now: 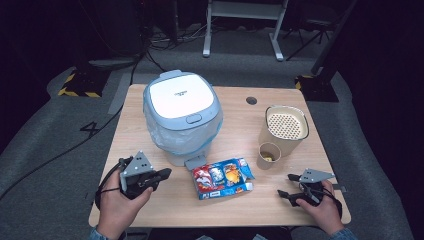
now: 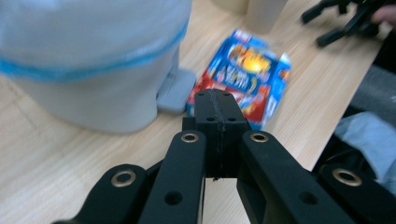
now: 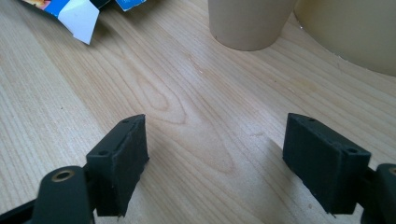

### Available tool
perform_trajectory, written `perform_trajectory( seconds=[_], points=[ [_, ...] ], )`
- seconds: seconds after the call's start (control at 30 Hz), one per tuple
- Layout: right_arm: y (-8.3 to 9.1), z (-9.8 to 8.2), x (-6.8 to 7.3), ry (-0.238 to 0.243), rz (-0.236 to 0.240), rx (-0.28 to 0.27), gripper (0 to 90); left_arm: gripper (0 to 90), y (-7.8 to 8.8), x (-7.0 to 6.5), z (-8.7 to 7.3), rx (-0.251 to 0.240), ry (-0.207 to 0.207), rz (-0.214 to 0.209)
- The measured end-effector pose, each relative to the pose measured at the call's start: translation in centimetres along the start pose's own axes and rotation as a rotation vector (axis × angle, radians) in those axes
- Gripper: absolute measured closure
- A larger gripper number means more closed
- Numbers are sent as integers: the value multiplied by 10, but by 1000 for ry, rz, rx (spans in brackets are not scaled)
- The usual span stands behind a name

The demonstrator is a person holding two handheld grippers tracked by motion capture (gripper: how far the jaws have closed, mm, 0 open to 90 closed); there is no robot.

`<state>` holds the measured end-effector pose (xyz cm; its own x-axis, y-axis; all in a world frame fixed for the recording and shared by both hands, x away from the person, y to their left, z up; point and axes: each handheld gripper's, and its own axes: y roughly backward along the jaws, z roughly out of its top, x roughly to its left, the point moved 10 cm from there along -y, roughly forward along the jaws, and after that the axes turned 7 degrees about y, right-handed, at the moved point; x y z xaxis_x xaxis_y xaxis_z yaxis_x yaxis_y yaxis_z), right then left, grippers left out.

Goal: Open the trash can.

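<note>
Left gripper (image 1: 162, 175) is sitting at seven o'clock on the table (image 1: 150, 210), jaws pressed together on nothing, pointing toward the snack box (image 1: 223, 177). The box is lying flat at six o'clock, touching the bin's (image 1: 182, 117) grey pedal (image 1: 195, 162). Right gripper (image 1: 288, 186) is resting at four o'clock, jaws standing wide apart over bare wood, near the small cup (image 1: 268, 155) and the perforated-lid container (image 1: 284, 127).

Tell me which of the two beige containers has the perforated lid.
The large beige container, farther back on the table's right side, has the white lid full of holes. The small cup in front of it is open-topped and much shorter.
</note>
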<state>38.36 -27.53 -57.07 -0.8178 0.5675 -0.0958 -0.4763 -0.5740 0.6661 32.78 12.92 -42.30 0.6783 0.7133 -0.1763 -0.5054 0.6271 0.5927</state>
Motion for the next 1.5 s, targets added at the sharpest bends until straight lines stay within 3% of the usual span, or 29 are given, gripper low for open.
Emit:
perform_trajectory(
  seconds=[0.27,0.37,0.47,0.63,0.93,1.0,1.1,1.23,1.5],
  points=[
    [0,0,0,0,0,0,221,895,14,-9,39,-63,-58,-62],
    [0,0,0,0,0,0,221,888,17,-18,57,-107,-104,-122],
    [0,0,0,0,0,0,221,889,18,-21,68,-130,-126,-156],
    [0,0,0,-1,0,0,221,897,18,-15,97,-163,-140,-190],
    [0,0,0,-1,1,1,221,898,8,-5,125,-185,-161,-204],
    [0,0,0,0,0,0,221,898,0,5,132,-171,-164,-175],
    [0,0,0,-3,-1,-1,224,897,-5,11,136,-162,-143,-166],
    [0,0,0,-4,-2,-1,225,898,-15,17,143,-166,-124,-184],
    [0,0,0,-4,-1,-1,225,863,-32,17,145,-134,-117,-194]
  ],
)
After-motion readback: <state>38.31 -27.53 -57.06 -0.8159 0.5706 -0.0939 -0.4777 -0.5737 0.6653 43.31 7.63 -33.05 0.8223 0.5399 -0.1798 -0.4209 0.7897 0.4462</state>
